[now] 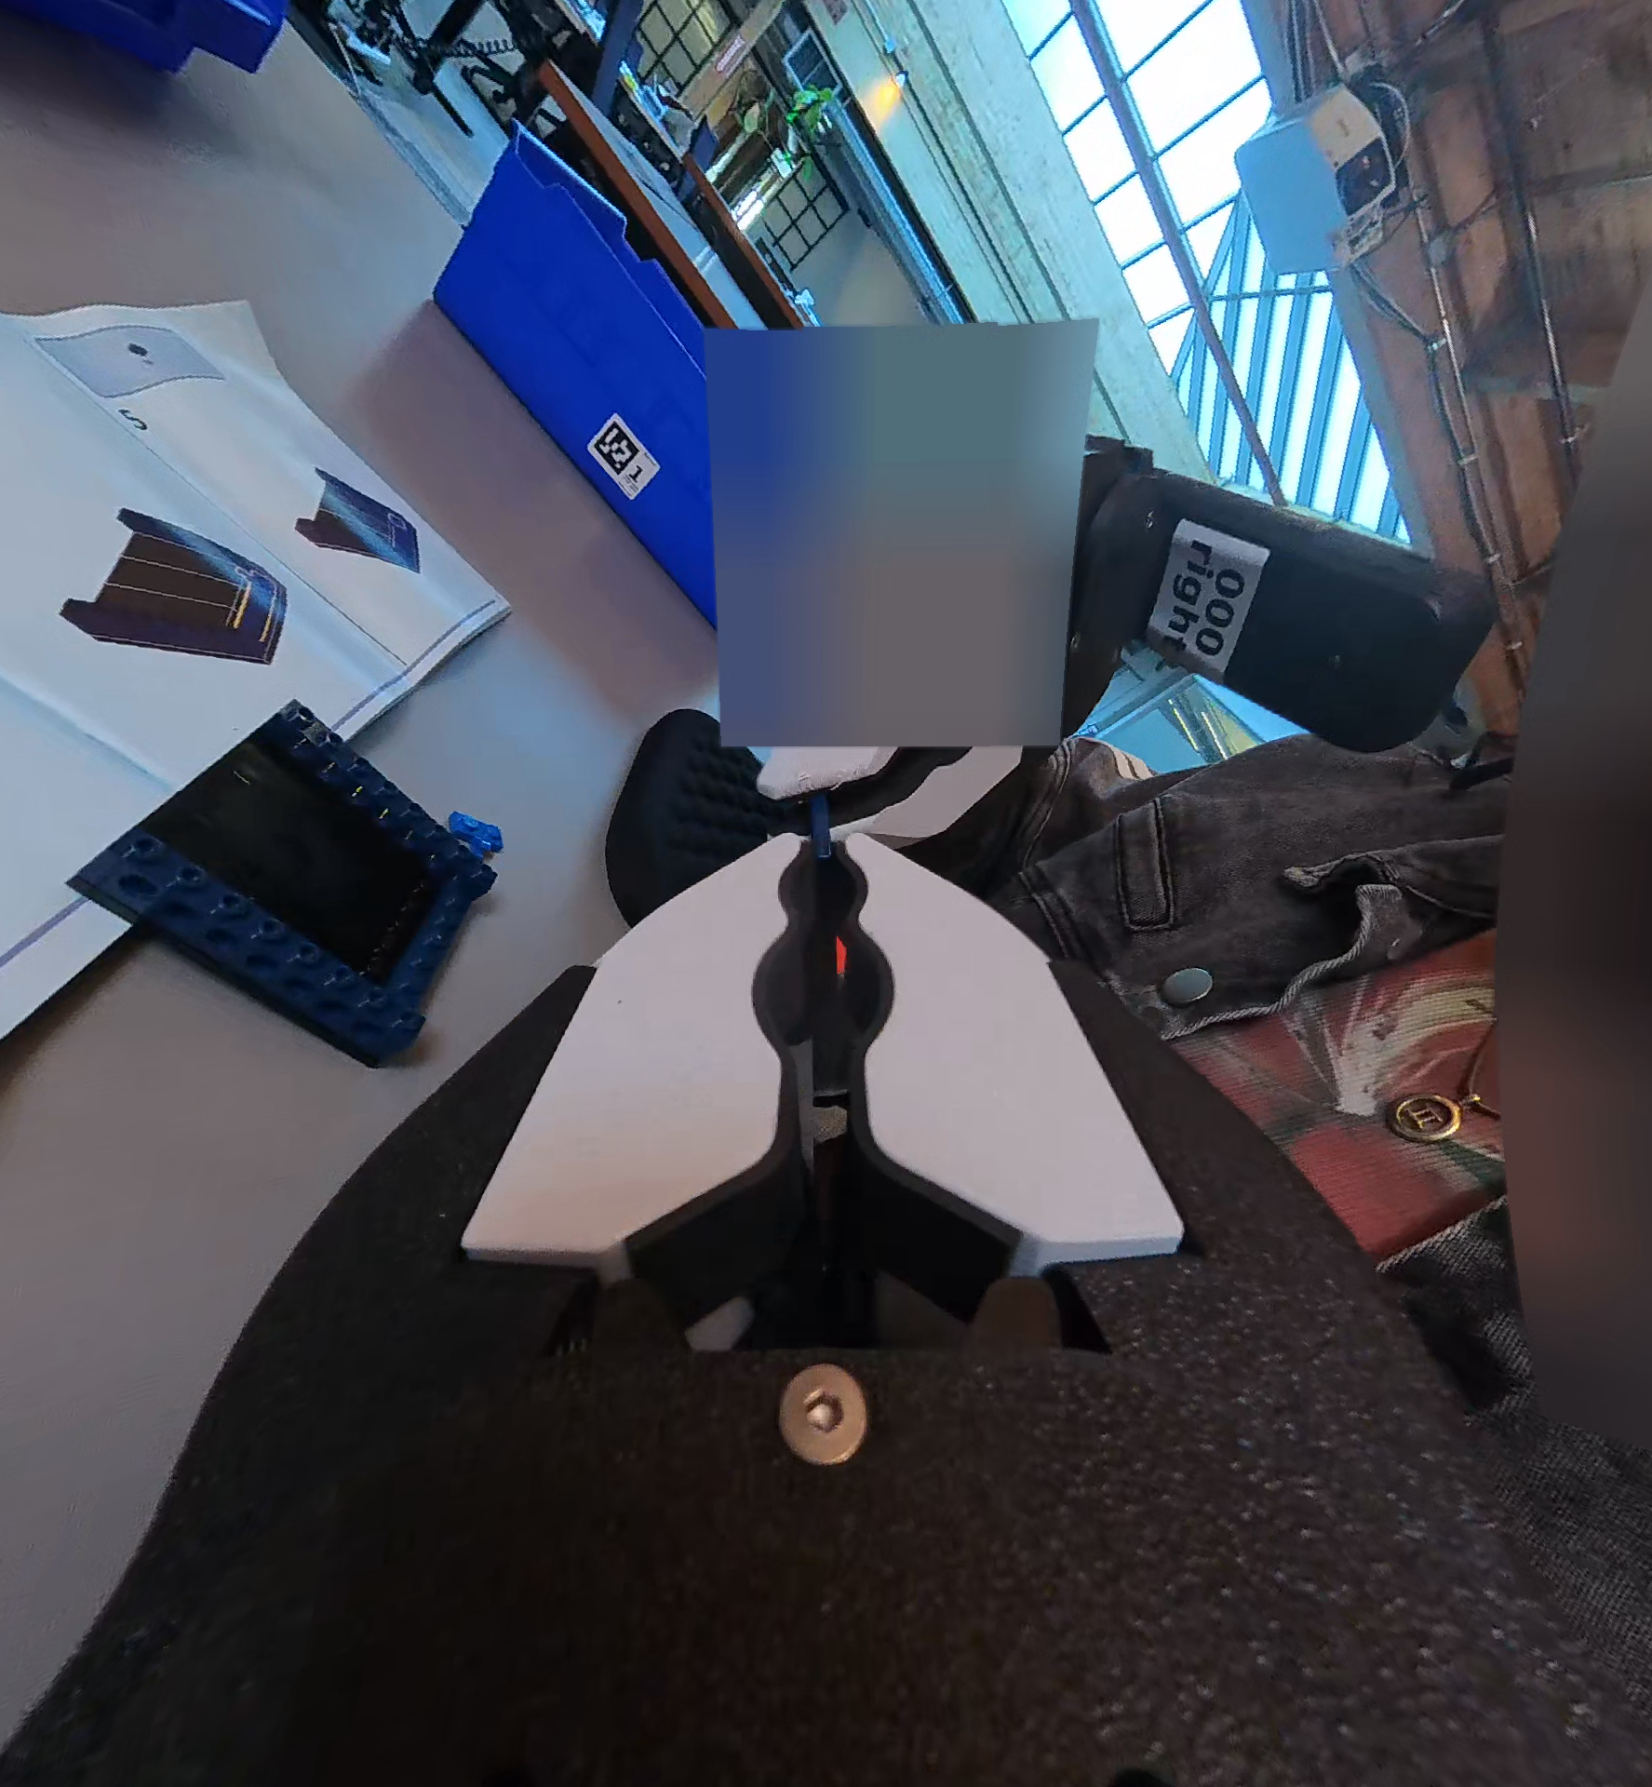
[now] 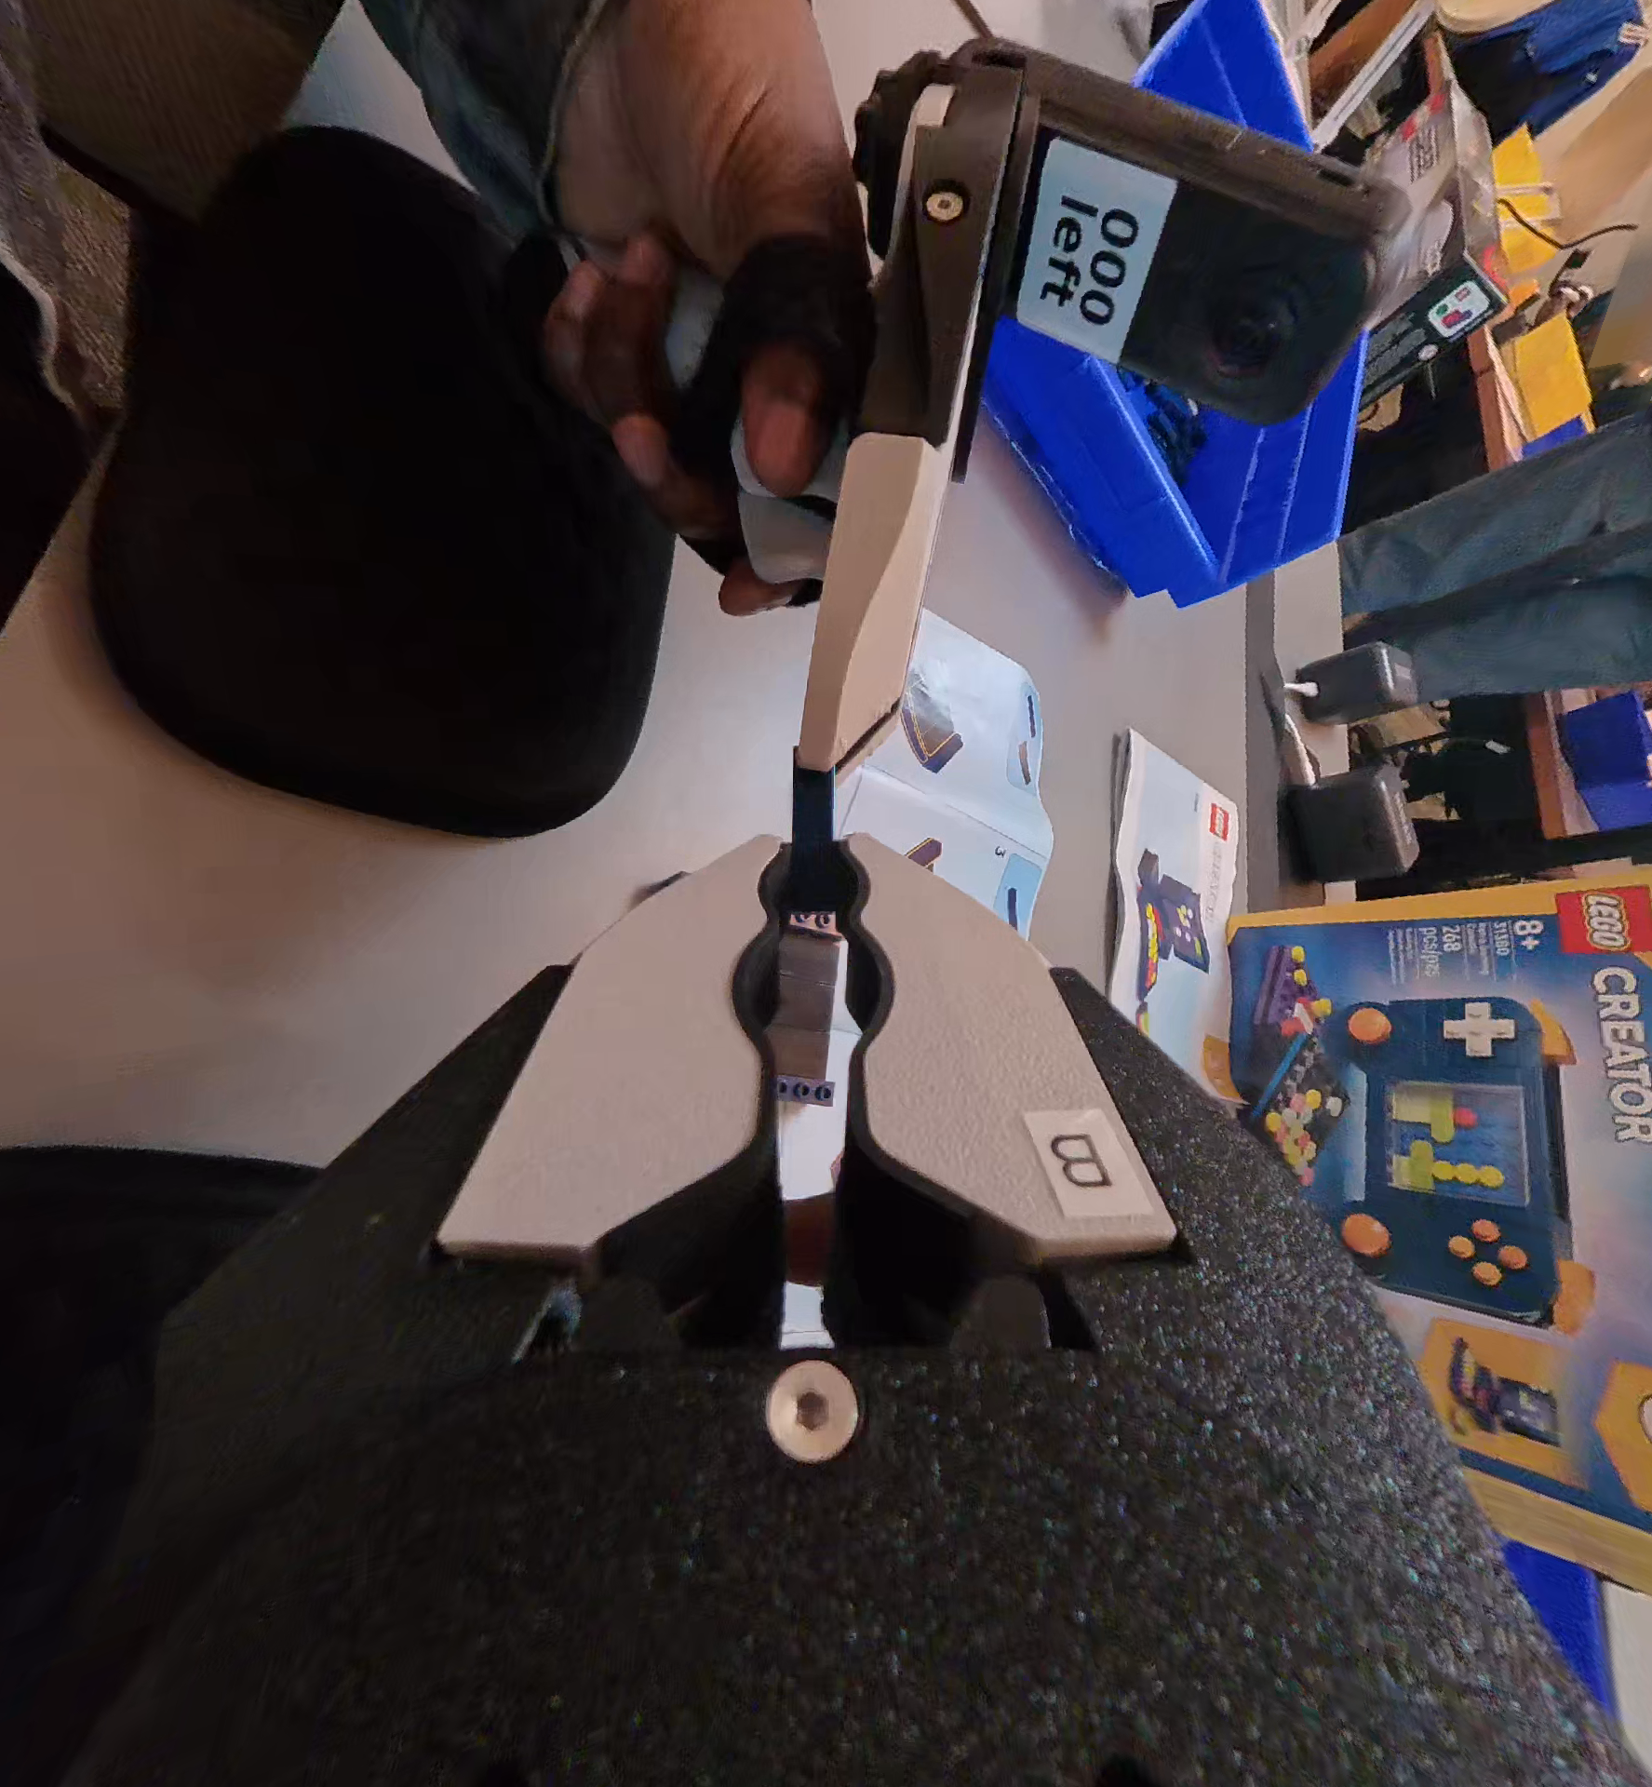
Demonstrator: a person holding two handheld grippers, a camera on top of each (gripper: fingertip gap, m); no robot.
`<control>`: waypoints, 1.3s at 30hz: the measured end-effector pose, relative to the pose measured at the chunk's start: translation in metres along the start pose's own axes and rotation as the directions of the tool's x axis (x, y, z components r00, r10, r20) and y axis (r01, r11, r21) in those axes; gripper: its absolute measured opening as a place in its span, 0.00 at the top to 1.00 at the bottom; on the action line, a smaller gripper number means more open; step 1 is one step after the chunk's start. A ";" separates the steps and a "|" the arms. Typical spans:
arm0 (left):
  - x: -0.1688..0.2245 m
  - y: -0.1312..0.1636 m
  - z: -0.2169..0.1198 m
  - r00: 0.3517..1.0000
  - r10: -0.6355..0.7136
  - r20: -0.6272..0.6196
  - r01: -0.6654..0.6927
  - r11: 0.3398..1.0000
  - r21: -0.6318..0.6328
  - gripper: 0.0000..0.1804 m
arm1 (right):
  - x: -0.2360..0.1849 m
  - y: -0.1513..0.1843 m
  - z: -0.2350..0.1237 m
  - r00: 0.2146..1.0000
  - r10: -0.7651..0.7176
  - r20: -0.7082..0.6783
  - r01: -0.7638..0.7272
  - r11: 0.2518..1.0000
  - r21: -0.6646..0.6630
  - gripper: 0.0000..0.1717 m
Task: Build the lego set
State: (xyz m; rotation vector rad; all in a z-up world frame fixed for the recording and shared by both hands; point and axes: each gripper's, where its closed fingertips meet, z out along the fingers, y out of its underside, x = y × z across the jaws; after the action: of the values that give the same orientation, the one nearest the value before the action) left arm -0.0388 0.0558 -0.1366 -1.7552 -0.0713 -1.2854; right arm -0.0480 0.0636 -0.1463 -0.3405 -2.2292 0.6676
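Observation:
My left gripper (image 1: 820,847) is shut on the thin edge of a narrow dark blue plate (image 1: 819,824). The plate runs straight on into the fingertips of my right gripper (image 1: 826,779), just beyond and partly under a blurred patch. In the right wrist view my right gripper (image 2: 812,853) is shut on the same dark blue plate (image 2: 812,807). Its far end is pinched by the left gripper (image 2: 817,759), which a hand (image 2: 706,290) holds. Grey bricks (image 2: 810,996) sit deeper between the right fingers. Both grippers are held above the table.
A dark blue frame with a black inside (image 1: 290,890) lies on an open instruction booklet (image 1: 125,541), with a small blue piece (image 1: 474,830) beside it. Blue bins (image 1: 590,319) stand behind. The set's box (image 2: 1441,1093), booklets (image 2: 1175,890) and a black cushion (image 2: 367,483) are on the table. The tips of both grippers are at nearly the same place.

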 end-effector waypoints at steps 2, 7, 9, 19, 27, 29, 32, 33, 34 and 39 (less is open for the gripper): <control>0.000 0.000 0.002 0.998 0.066 0.001 -0.066 0.998 -0.003 0.98 | -0.001 0.003 -0.001 0.998 0.058 0.018 -0.058 0.998 0.011 0.96; -0.057 0.018 -0.022 0.728 0.620 0.293 -0.470 0.762 -0.445 0.80 | -0.015 0.047 0.002 0.943 0.311 0.118 -0.297 0.947 -0.118 0.96; -0.071 0.028 -0.023 0.620 0.735 0.275 -0.510 0.644 -0.571 0.87 | -0.024 0.055 0.010 0.905 0.396 0.155 -0.371 0.913 -0.170 0.96; -0.090 0.048 -0.010 0.752 0.606 0.259 -0.368 0.713 -0.597 0.89 | -0.046 0.073 0.047 0.842 0.473 0.260 -0.374 0.859 -0.349 0.96; -0.091 0.055 -0.007 0.764 0.604 0.224 -0.362 0.690 -0.626 0.89 | -0.048 0.076 0.054 0.826 0.490 0.279 -0.394 0.855 -0.337 0.96; -0.091 0.055 -0.007 0.769 0.600 0.221 -0.359 0.691 -0.627 0.89 | -0.048 0.077 0.053 0.823 0.491 0.285 -0.392 0.855 -0.340 0.96; -0.091 0.055 -0.006 0.775 0.593 0.218 -0.357 0.696 -0.623 0.89 | -0.048 0.077 0.053 0.818 0.496 0.291 -0.390 0.851 -0.352 0.96; -0.091 0.055 -0.006 0.775 0.593 0.217 -0.358 0.696 -0.622 0.89 | -0.048 0.077 0.053 0.817 0.495 0.294 -0.388 0.851 -0.355 0.96; -0.091 0.055 -0.006 0.775 0.594 0.217 -0.358 0.695 -0.623 0.89 | -0.048 0.077 0.053 0.818 0.493 0.297 -0.385 0.852 -0.354 0.96; -0.091 0.055 -0.006 0.775 0.594 0.216 -0.359 0.695 -0.623 0.89 | -0.048 0.075 0.054 0.816 0.492 0.304 -0.388 0.855 -0.344 0.96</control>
State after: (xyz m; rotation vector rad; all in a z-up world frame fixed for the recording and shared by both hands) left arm -0.0552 0.0608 -0.2420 -2.3084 0.5664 -0.5405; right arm -0.0535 0.0858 -0.2474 -0.9707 -2.6512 0.7198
